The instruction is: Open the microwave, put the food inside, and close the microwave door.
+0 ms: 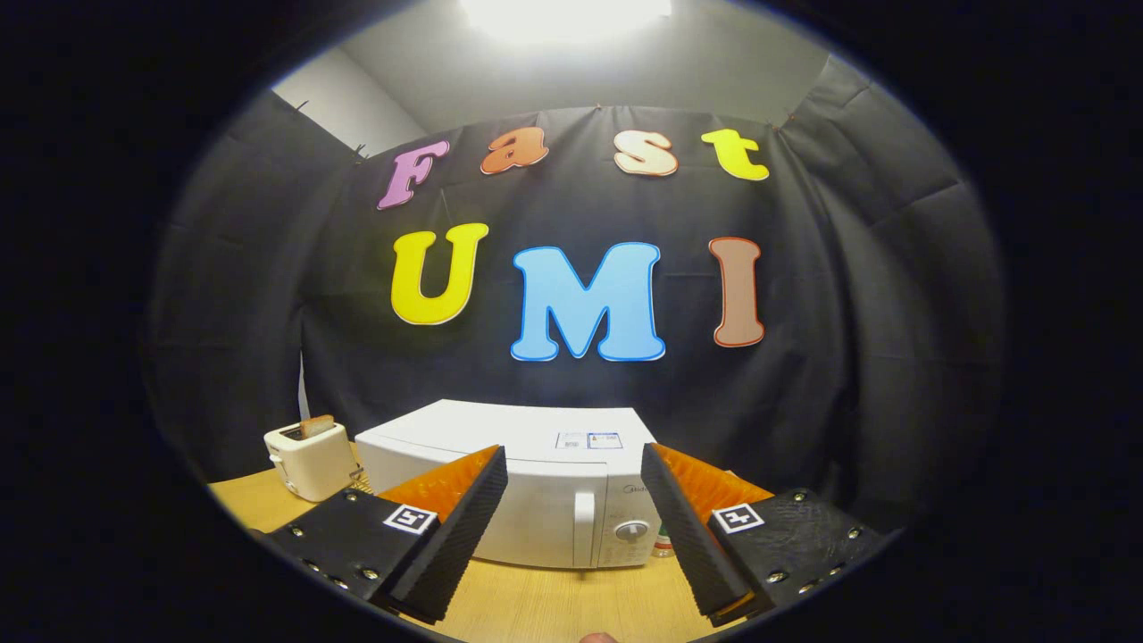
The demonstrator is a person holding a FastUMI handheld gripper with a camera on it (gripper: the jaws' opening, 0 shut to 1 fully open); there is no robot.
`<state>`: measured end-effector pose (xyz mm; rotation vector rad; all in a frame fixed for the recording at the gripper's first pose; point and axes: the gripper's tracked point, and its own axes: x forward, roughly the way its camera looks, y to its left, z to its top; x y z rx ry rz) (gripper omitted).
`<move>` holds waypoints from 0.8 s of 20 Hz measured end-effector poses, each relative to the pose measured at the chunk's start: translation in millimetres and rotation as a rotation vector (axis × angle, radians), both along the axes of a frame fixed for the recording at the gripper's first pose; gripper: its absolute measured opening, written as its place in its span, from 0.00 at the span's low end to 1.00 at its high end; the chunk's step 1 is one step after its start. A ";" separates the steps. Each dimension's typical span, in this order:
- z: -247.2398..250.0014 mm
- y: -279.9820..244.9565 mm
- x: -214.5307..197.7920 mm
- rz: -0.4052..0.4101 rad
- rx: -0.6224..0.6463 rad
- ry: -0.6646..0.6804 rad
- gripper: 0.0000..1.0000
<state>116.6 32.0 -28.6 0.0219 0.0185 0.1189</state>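
1. A white toaster (310,459) stands on the wooden table (536,603), off to the left of the left finger, with a slice of toast (316,426) poking up from its slot.
2. The gripper (573,518) hangs above the table with its fingers spread wide apart and nothing between them.
3. The white microwave (527,482) sits just beyond the fingers, beside the toaster, framed in the gap between them. Its door is shut, with an upright handle (583,527) and a round knob (631,530) to the right of it.
4. A small bottle (662,542) peeks out by the microwave's right corner, partly hidden by the right finger.
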 end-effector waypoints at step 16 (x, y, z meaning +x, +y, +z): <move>-161.0 0.7 89.5 -0.032 0.010 0.346 0.98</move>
